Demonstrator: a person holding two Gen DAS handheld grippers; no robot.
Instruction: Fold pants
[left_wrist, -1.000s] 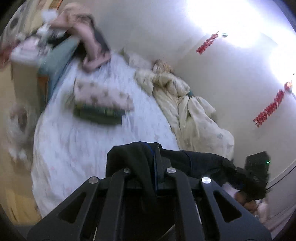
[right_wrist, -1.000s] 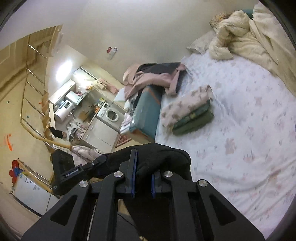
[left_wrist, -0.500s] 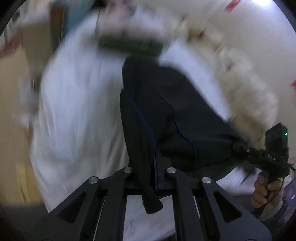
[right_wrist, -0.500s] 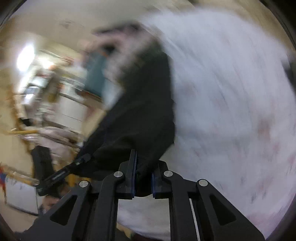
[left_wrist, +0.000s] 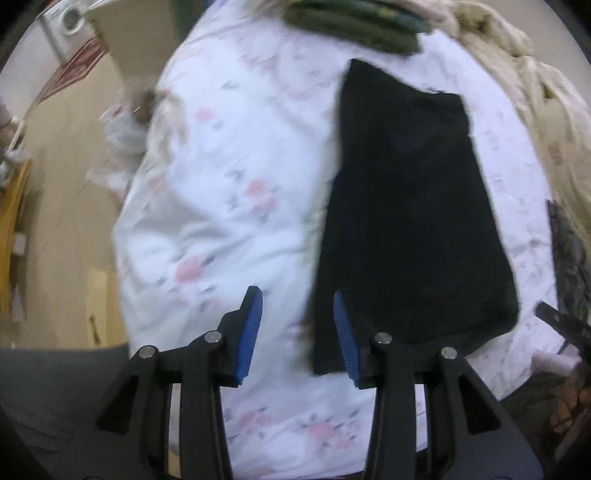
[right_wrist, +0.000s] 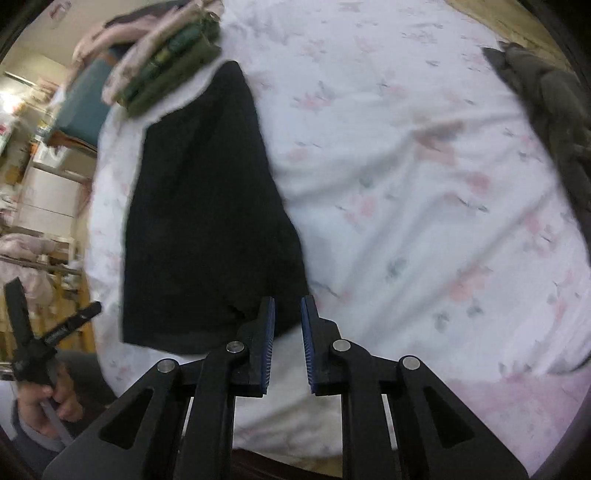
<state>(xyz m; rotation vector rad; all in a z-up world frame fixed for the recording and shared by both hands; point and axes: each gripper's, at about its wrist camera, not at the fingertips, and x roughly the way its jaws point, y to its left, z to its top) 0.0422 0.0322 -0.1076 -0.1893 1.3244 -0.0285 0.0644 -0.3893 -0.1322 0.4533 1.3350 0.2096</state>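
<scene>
The black pants (left_wrist: 410, 206) lie flat on the floral bed sheet (left_wrist: 221, 192), stretched away from me; they also show in the right wrist view (right_wrist: 199, 206). My left gripper (left_wrist: 297, 301) is open, its blue pads apart over the near left corner of the pants. My right gripper (right_wrist: 288, 308) is open with a narrower gap, just at the near right corner of the pants. Neither holds cloth.
A stack of folded clothes (right_wrist: 162, 70) lies at the far end of the pants. A cream duvet (left_wrist: 517, 59) is bunched at the right side. A dark grey garment (right_wrist: 546, 122) lies on the sheet at right. The bed edge and wooden floor (left_wrist: 59, 184) are left.
Both grippers swung the pants down onto the bed, then opened and let go. The pants now lie spread flat.
</scene>
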